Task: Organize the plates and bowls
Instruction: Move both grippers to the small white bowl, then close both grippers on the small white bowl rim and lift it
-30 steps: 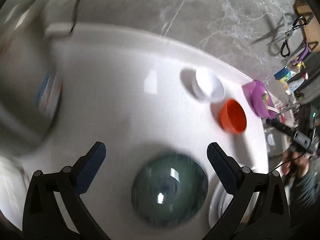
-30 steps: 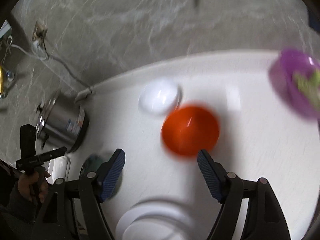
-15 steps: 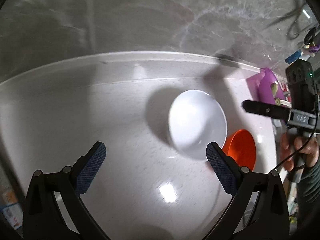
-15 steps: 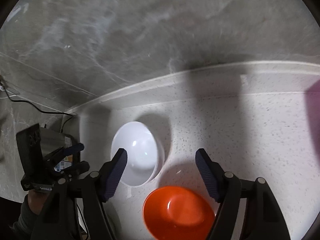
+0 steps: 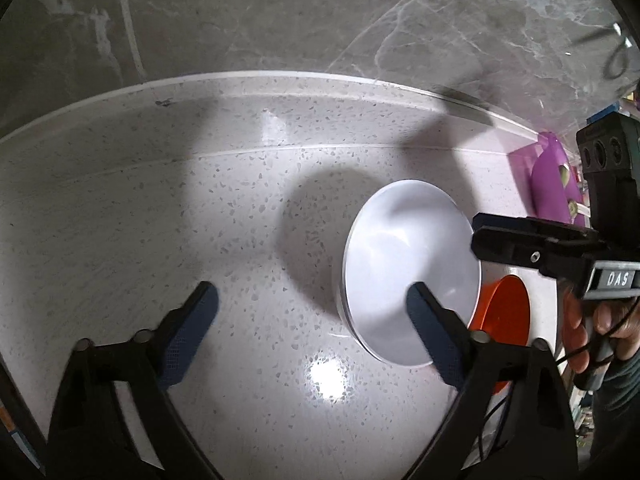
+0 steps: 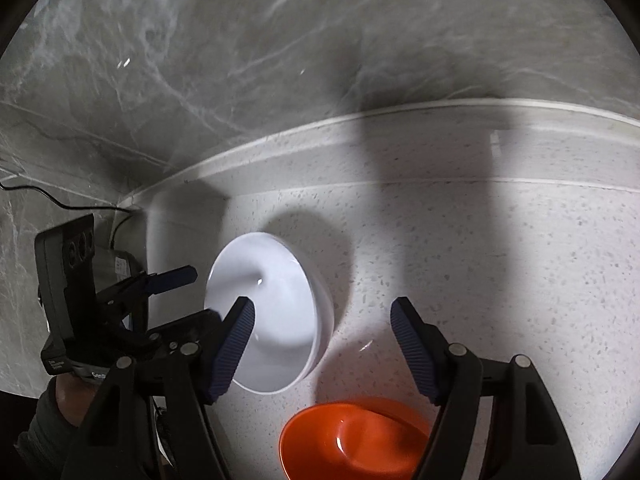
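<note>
White speckled countertop (image 5: 248,208), raised back edge, grey marble wall (image 6: 248,48) behind, glare spot, soft shadows

The right claw (image 6: 322,344) hangs open over the speckled table (image 6: 500,248), between the white bowl (image 6: 272,308) and the orange bowl (image 6: 352,440).
</note>
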The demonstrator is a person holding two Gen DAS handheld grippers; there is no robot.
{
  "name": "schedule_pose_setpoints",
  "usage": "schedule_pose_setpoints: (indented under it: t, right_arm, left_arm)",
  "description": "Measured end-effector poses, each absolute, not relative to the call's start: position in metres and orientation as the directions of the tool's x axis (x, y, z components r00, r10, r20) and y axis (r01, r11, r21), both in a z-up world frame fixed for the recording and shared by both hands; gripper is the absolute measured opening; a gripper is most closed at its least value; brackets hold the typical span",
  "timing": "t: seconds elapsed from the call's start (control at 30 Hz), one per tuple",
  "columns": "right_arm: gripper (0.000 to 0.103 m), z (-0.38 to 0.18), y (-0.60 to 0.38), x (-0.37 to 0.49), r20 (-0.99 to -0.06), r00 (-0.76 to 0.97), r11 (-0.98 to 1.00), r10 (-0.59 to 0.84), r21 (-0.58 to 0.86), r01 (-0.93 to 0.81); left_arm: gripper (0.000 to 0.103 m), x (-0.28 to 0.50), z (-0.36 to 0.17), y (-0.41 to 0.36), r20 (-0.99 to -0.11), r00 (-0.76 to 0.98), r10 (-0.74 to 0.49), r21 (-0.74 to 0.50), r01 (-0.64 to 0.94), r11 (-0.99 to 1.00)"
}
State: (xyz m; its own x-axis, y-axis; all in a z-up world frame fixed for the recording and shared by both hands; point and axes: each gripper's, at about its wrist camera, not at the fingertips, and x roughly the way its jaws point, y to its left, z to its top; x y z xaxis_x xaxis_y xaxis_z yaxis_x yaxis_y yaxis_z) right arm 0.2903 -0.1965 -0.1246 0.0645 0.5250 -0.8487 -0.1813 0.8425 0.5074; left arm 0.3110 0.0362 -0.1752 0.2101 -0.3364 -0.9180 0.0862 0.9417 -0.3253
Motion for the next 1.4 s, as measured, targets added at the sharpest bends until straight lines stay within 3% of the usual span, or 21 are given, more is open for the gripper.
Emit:
schedule_pose_setpoints:
  t: [0.2, 0.3, 0.37, 0.47, 0.53, 0.67, 1.4]
  right_arm:
    - [0.067, -0.136, -0.181, 0.291, -0.872, 0.029, 0.858, 0.488, 0.474, -0.196]
    - [0.059, -0.142, -0.176, 0.29, -0.885, 0.011, 0.868, 0.465, 0.453, -0.203]
    - [0.049, -0.147, -0.174, 0.289, -0.893, 0.0, 0.876, 0.449, 0.44, -0.198]
    - [0.033, -0.154, -0.173, 0.289, -0.898, -0.017, 0.881, 0.439, 0.435, -0.187]
    - [0.029, -0.156, -0.171, 0.288, -0.898, -0.02, 0.881, 0.44, 0.436, -0.183]
    - [0.013, -0.153, -0.166, 0.289, -0.897, -0.017, 0.878, 0.441, 0.435, -0.198]
    - [0.011, -0.14, -0.163, 0.288, -0.902, -0.001, 0.886, 0.432, 0.425, -0.184]
  left_arm:
    - [0.068, 0.314, -0.186, 0.029, -0.921, 0.206, -0.329, -0.317, 0.09, 0.944]
    - [0.05, 0.315, -0.193, 0.023, -0.922, 0.194, -0.334, -0.323, 0.086, 0.942]
    - [0.032, 0.314, -0.199, 0.021, -0.921, 0.181, -0.345, -0.336, 0.078, 0.939]
    - [0.026, 0.314, -0.204, 0.013, -0.921, 0.173, -0.35, -0.343, 0.074, 0.937]
    - [0.019, 0.313, -0.205, 0.007, -0.916, 0.169, -0.363, -0.354, 0.079, 0.932]
    - [0.014, 0.311, -0.207, -0.004, -0.918, 0.16, -0.364, -0.353, 0.092, 0.931]
    - [0.014, 0.304, -0.184, 0.006, -0.909, 0.169, -0.38, -0.372, 0.08, 0.925]
